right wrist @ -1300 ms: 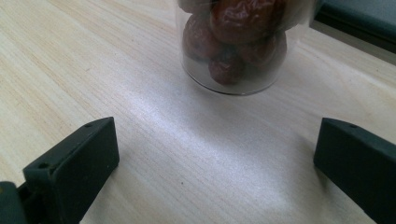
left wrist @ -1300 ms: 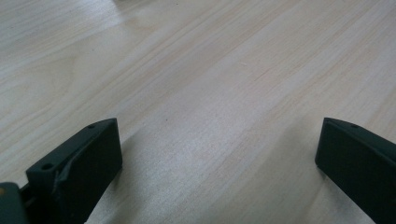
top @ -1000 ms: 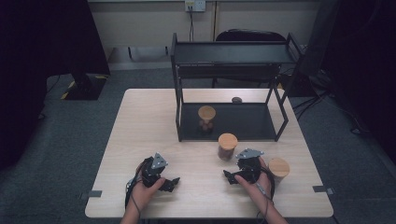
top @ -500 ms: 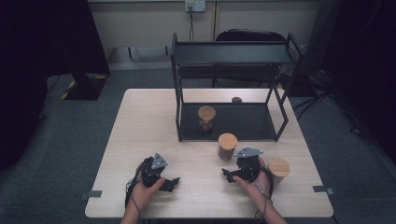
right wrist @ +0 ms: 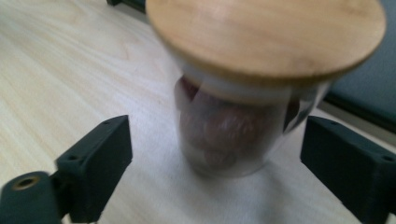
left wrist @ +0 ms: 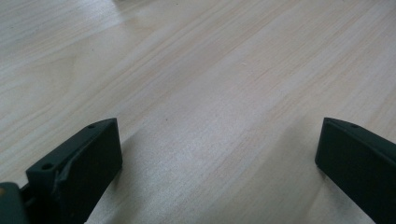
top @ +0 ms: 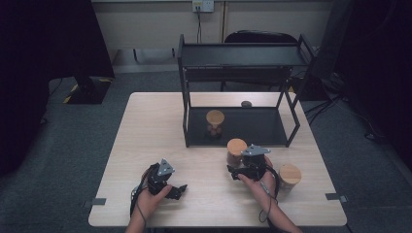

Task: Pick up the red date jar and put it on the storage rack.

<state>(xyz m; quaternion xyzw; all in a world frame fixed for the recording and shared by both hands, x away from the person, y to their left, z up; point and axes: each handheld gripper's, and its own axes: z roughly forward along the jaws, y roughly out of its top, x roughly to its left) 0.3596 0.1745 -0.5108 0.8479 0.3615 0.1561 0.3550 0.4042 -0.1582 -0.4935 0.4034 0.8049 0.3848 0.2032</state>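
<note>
The counter (top: pixel 160 126) bears a black rack (top: pixel 243 56) at twelve o'clock, its lower shelf dim; a jar (top: pixel 214 124) stands there, a small dark lump (top: pixel 246 103) behind it too small to name. At four o'clock another jar (top: pixel 289 178) stands. The near jar (right wrist: pixel 233 135), blurred, its lid cut off at top, stands between the right tongs (right wrist: pixel 217 177), which have just been closing but stay clear of the glass. The left tongs (left wrist: pixel 217 158) are spread over bare wood at seven o'clock.
</note>
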